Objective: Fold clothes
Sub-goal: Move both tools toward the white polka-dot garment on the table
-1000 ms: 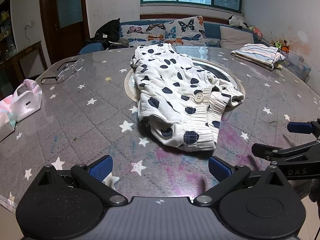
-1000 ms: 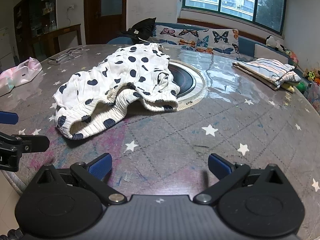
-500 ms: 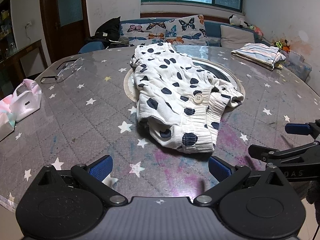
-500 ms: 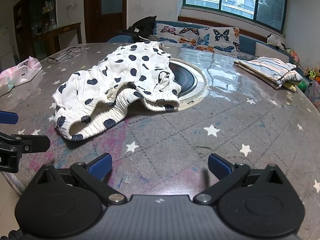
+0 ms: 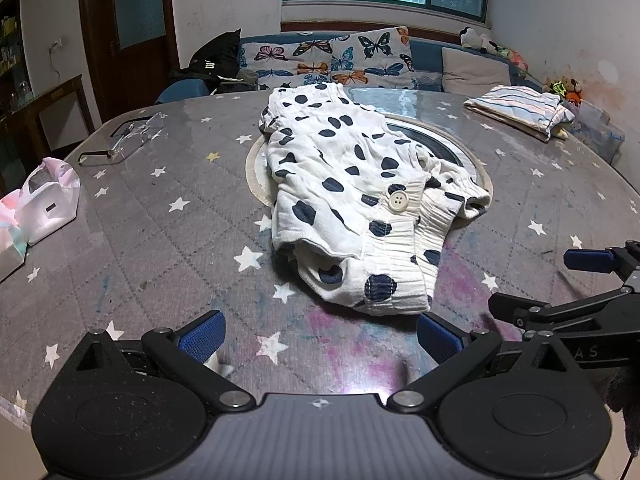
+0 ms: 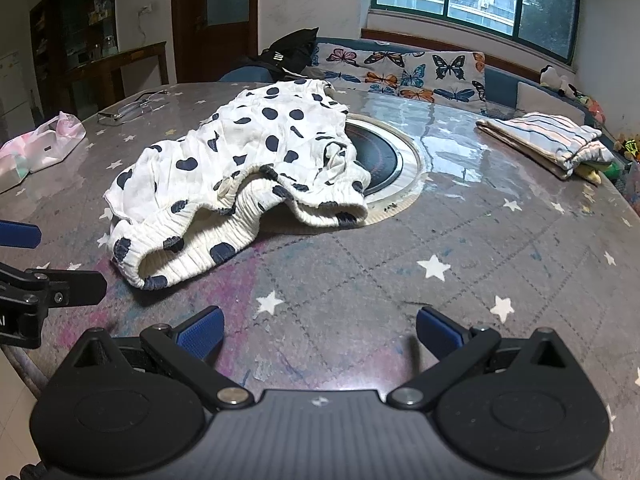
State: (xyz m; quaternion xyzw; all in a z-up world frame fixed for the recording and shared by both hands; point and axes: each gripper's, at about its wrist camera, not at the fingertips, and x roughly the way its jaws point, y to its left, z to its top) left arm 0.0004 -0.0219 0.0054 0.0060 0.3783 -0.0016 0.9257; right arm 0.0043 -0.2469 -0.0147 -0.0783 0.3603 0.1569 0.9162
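Polka-dot garment [image 5: 352, 200] is crumpled mid-table, untouched by either claw. Left gripper [image 5: 318, 334] spread wide, blue pads [image 5: 200, 334] hovering low over the starred grey table [image 5: 160, 248], nothing between them. Right gripper [image 6: 318, 330] same: fingers spread, empty, just over the table edge. Each claw shows at the side of the other's view (right one at the right edge of the left view [image 5: 560, 280], also spread).

Outward: garment's ribbed waistband end [image 5: 384, 284] points at the grippers, just past the left claw's tips. Long axis runs away from them toward the window, far end over the round inset hob [image 6: 380, 156] at table centre. White button [image 5: 398, 202] faces up near the band. From the right view the band opening [image 6: 180, 256] gapes toward the left claw.

Further out: folded striped cloth [image 6: 548, 140] far right, well apart; glasses [image 5: 128, 138] and a pale bag [image 5: 48, 200] far left; butterfly cushions [image 5: 332, 56] behind.
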